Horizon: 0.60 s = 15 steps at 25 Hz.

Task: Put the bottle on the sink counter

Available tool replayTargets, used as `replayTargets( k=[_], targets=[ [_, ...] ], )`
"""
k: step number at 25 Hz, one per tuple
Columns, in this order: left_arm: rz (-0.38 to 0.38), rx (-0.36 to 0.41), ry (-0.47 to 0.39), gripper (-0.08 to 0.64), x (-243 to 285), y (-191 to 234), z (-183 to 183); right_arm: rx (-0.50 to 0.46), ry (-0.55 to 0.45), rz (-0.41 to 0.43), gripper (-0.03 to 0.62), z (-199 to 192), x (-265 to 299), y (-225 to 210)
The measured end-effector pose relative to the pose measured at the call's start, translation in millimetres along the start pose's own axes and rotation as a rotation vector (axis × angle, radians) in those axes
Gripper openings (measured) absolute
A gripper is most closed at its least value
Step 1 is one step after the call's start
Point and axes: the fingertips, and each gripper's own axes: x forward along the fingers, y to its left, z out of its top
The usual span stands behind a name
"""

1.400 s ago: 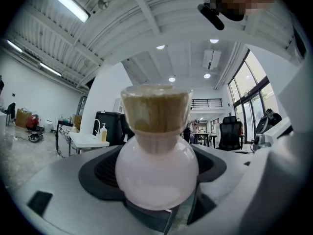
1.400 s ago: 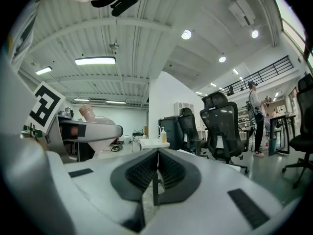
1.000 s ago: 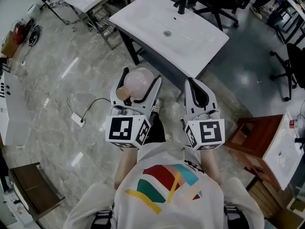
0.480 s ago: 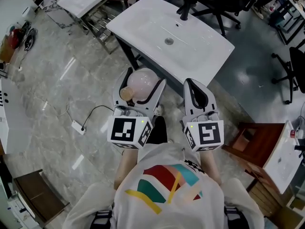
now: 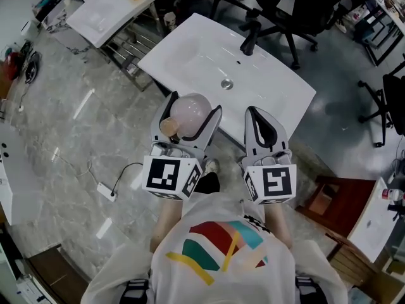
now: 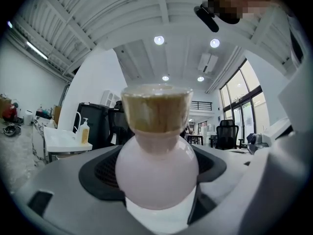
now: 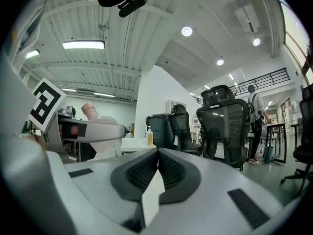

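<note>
Left tool (image 5: 192, 108) is clamped on the round pink bottle (image 6: 156, 173), tan cap (image 5: 168, 125) poking left; can't see the contents. Right tool (image 5: 256, 116) beside it is pinched closed. The white sink surface (image 5: 190, 56) has its near edge right at both tips, with open floor (image 5: 76, 138) off left.

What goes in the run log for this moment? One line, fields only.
left gripper: shut on bottle | right gripper: shut, empty | bottle: held at sink counter's near edge, not set down
</note>
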Motion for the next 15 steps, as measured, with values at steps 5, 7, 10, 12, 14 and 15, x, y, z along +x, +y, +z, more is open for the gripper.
replayTargets(
  k=[5, 7, 10, 12, 14, 15],
  targets=[
    [-0.032, 0.003, -0.012, 0.405, 38.1, 28.9, 21.1, 0.000, -0.016, -0.044, 0.012, 15.1, 45.2, -10.1],
    [-0.036, 0.021, -0.009, 0.405, 47.6, 36.9, 24.2, -0.004, -0.015, -0.053, 0.012, 16.9, 57.9, -11.9],
    [-0.042, 0.025, 0.010, 0.405, 56.3, 42.5, 19.4, -0.009, -0.005, -0.063, 0.012, 15.6, 67.9, -15.1],
    [-0.048, 0.017, 0.023, 0.405, 63.1, 43.0, 14.6, -0.011, 0.000, -0.073, 0.012, 14.8, 72.7, -20.6],
    [-0.055, 0.010, 0.033, 0.404, 69.5, 41.4, 12.0, -0.010, 0.003, -0.082, 0.012, 14.8, 75.5, -27.0],
    [-0.057, 0.008, 0.036, 0.405, 72.0, 39.9, 11.3, -0.008, 0.006, -0.086, 0.012, 14.6, 75.9, -30.1]
  ],
)
